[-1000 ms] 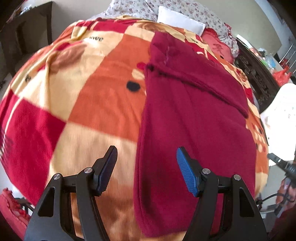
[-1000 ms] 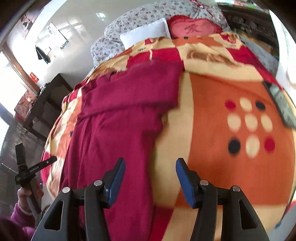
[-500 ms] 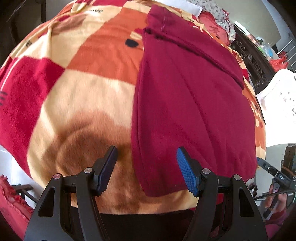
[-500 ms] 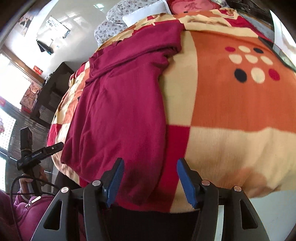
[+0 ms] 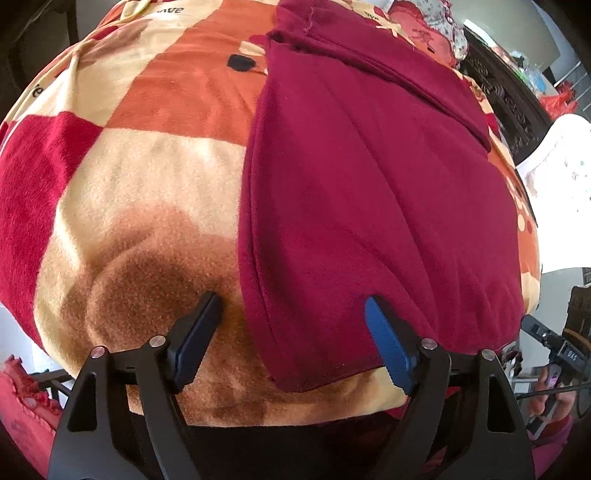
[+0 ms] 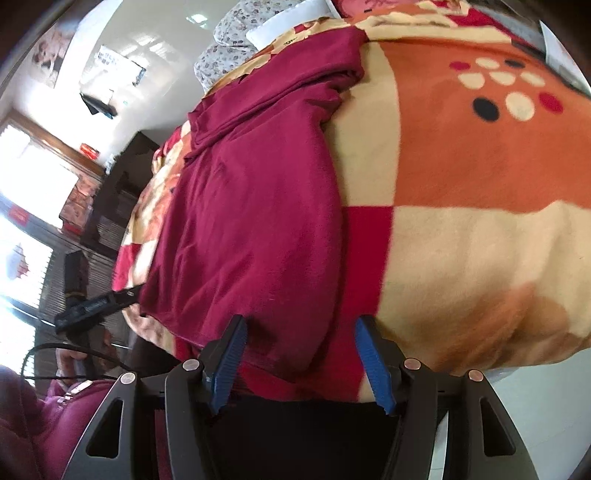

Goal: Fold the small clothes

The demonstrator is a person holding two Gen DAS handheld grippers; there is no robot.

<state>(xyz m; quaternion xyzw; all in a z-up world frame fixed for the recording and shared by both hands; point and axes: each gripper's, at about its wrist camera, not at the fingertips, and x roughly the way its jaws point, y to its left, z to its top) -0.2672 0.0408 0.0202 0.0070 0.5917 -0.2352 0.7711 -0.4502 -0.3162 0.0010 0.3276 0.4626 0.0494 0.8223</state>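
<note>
A: What takes the most place in both views?

B: The blanket [image 5: 140,177], with red, orange and cream squares. It covers the bed and fills most of each frame. Its near edge falls into dark shadow at the bottom, so what is under it is hidden.

A: And the garment?

B: The dark red garment [image 5: 369,206] lies flat on the blanket, in the center and right of the left wrist view, and in the center-left of the right wrist view [image 6: 258,206]. A folded part crosses its far end, near the top of the frame. I cannot tell if it is a sleeve.

A: The claws?

B: The left gripper [image 5: 291,332] is wide open and holds nothing; the near left corner of the garment sits between its fingers. The right gripper [image 6: 299,354] is also wide open, empty, with the near right corner of the garment between its fingers. If the fingers touch the cloth, I cannot tell.

A: Any writing?

B: The word "love" [image 5: 170,10] is readable on the blanket at the top left of the left wrist view. A second word at the far left edge is cut off. The pillows [image 6: 236,48] at the top are partly out of frame.
</note>
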